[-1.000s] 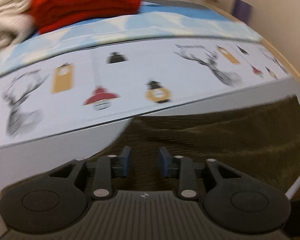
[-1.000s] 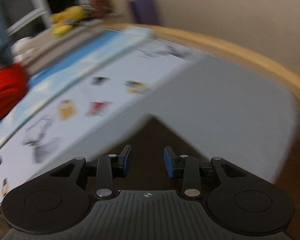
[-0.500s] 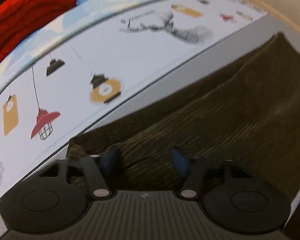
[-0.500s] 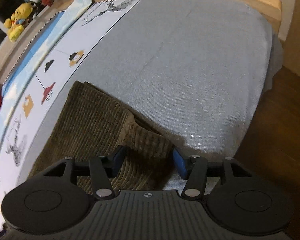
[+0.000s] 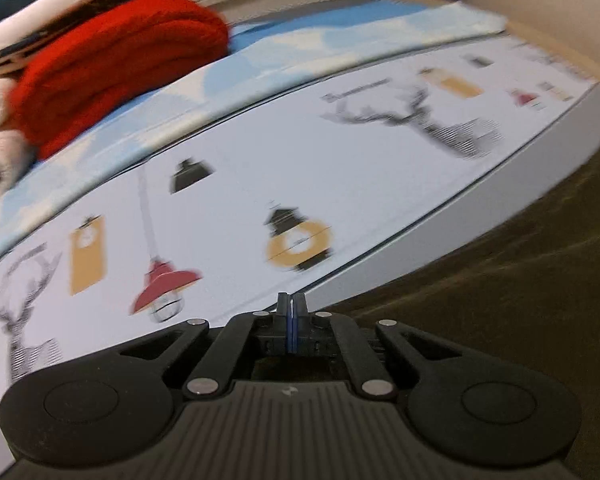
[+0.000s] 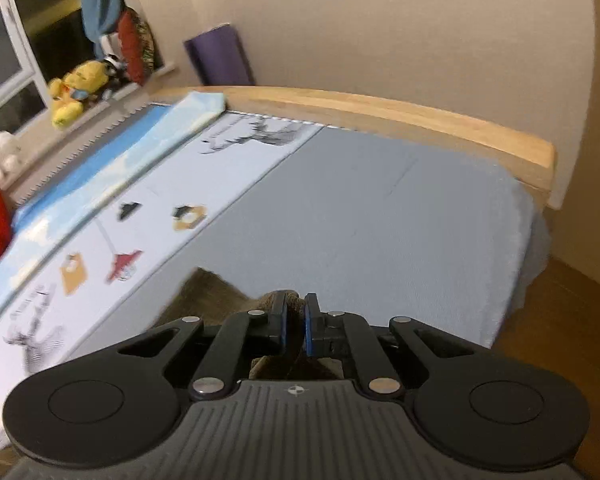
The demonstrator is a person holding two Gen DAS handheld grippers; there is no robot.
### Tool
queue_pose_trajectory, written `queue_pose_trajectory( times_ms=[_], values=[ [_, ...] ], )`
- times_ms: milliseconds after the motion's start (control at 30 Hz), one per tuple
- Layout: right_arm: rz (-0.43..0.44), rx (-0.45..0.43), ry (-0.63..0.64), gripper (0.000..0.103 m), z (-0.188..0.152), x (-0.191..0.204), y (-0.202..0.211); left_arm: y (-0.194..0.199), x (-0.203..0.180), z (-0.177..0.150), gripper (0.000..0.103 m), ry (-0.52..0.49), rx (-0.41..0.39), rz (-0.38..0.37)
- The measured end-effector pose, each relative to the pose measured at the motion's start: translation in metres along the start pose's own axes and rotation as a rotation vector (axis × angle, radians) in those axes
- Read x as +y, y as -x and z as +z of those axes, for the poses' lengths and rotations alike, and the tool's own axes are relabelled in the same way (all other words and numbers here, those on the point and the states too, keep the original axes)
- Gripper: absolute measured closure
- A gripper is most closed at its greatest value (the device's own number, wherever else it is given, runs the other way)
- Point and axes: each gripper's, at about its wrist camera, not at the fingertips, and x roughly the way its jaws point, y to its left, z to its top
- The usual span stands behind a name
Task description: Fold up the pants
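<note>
Two grippers over a bed (image 6: pixel 380 208) with grey sheet and a printed deer-and-lamp cover (image 5: pixel 240 184). Brown corduroy pants (image 5: pixel 520 280) lie on the grey sheet, beside the printed cover. Red folded knit (image 5: pixel 116 64) sits on the bed's far side, well apart. Right gripper (image 6: pixel 295 322) jaws have just closed, pinching a bunched pants edge (image 6: pixel 216 292). Left gripper (image 5: pixel 291 320) jaws have just closed, pads pressed together, no cloth visible between them.

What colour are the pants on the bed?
Dark olive-brown; the pants show best in the left wrist view.
</note>
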Motion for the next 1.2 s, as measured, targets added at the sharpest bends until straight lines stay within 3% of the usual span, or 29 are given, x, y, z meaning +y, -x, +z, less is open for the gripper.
queue_pose_trajectory(
  times_ms=[100, 133, 167, 267, 300, 400, 433, 467, 533, 633, 800, 833, 900, 1033, 1200],
  values=[
    [-0.092, 0.242, -0.041, 0.088, -0.015, -0.014, -0.034, -0.006, 0.01, 0.0, 0.103, 0.084, 0.073, -0.018],
    [-0.1, 0.27, -0.092, 0.082, -0.018, -0.022, -0.036, -0.001, 0.012, 0.002, 0.101, 0.107, 0.062, -0.049],
    [-0.091, 0.271, -0.154, 0.073, -0.018, -0.031, -0.035, 0.005, 0.012, 0.003, 0.096, 0.117, 0.044, -0.084],
    [-0.066, 0.276, -0.204, 0.065, -0.015, -0.038, -0.033, 0.023, 0.004, 0.006, 0.082, 0.112, -0.013, -0.206],
    [-0.064, 0.288, -0.214, 0.059, -0.015, -0.04, -0.034, 0.029, -0.003, 0.005, 0.082, 0.106, -0.021, -0.246],
    [-0.063, 0.333, -0.272, 0.053, -0.021, -0.042, -0.038, 0.031, -0.019, 0.002, 0.078, 0.075, -0.006, -0.388],
    [-0.056, 0.344, -0.29, 0.053, -0.023, -0.042, -0.04, 0.027, -0.026, -0.002, 0.068, 0.053, 0.028, -0.407],
    [-0.048, 0.355, -0.305, 0.051, -0.024, -0.043, -0.042, 0.016, -0.033, -0.007, 0.056, 0.027, 0.097, -0.389],
    [-0.041, 0.375, -0.312, 0.047, -0.025, -0.042, -0.047, -0.013, -0.047, -0.025, 0.051, -0.057, 0.283, -0.237],
    [-0.042, 0.39, -0.299, 0.038, -0.03, -0.039, -0.051, -0.006, -0.042, -0.021, 0.051, -0.017, 0.262, -0.22],
    [-0.044, 0.357, -0.294, 0.03, -0.031, -0.038, -0.053, 0.038, -0.029, -0.012, 0.051, 0.04, 0.145, -0.214],
    [-0.048, 0.347, -0.283, 0.031, -0.03, -0.036, -0.054, 0.049, -0.026, -0.013, 0.051, 0.037, 0.129, -0.209],
    [-0.065, 0.332, -0.258, 0.043, -0.029, -0.03, -0.053, 0.07, -0.019, -0.015, 0.051, 0.038, 0.103, -0.19],
    [-0.089, 0.346, -0.239, 0.046, -0.03, -0.018, -0.053, 0.123, 0.0, -0.032, 0.051, 0.055, 0.045, -0.157],
    [-0.175, 0.323, -0.108, 0.048, -0.033, 0.008, -0.056, 0.18, 0.027, -0.069, 0.051, 0.242, -0.012, -0.201]
  ],
)
